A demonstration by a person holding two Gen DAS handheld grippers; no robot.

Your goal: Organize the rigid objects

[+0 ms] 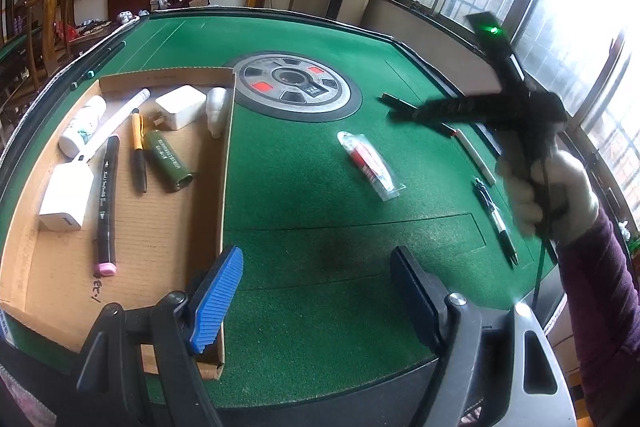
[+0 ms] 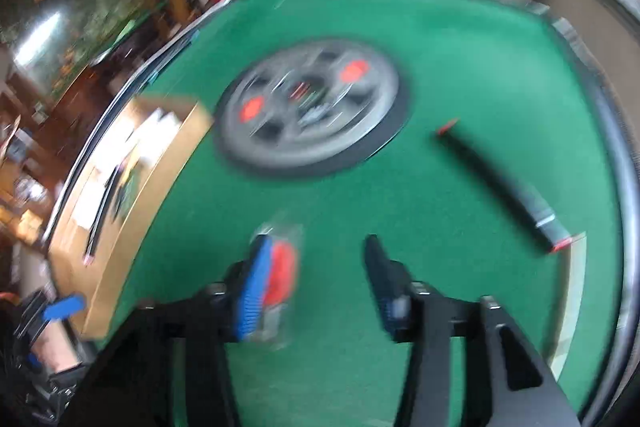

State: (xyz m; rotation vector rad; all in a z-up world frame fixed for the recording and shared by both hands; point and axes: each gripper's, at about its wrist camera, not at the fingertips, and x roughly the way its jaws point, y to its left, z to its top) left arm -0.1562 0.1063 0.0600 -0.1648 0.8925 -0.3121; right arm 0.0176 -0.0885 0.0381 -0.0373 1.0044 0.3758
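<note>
On the left wrist view, table (image 1: 304,195): green felt, fine nap, round grey-and-black hub with red buttons (image 1: 294,87) set in its middle.
Box (image 1: 168,223): shallow corrugated cardboard tray at left; holds white bottle (image 1: 82,127), white pen (image 1: 116,121), two white blocks, black marker with pink cap (image 1: 107,203), orange-black pen (image 1: 138,155), olive ribbed cylinder (image 1: 167,161), small white figure (image 1: 218,111).
Loose items: flat clear packet with red-white contents (image 1: 370,165); slim white pen (image 1: 476,157) and black pen (image 1: 498,223) along the right edge.
Left tongs (image 1: 320,295): spread wide, nothing between the blue ribbed pad and the dark pad; poised beside the box's right wall.
Right tongs (image 1: 404,109): black, blurred, held by white-gloved hand (image 1: 548,195) above the far pens; spread cannot be judged from this side.

Right wrist view (heavy motion blur), right tongs (image 2: 314,255): spread, empty; the packet (image 2: 280,267) lies just beside the blue pad, outside the gap.
Black marker (image 2: 500,187): long, red-tipped ends, lying on felt to the right.
Step (judged): sorting partly done; right tongs approaching the packet.
Next move calls for: centring the gap over the packet, descending low; film likely slippery and thin.
</note>
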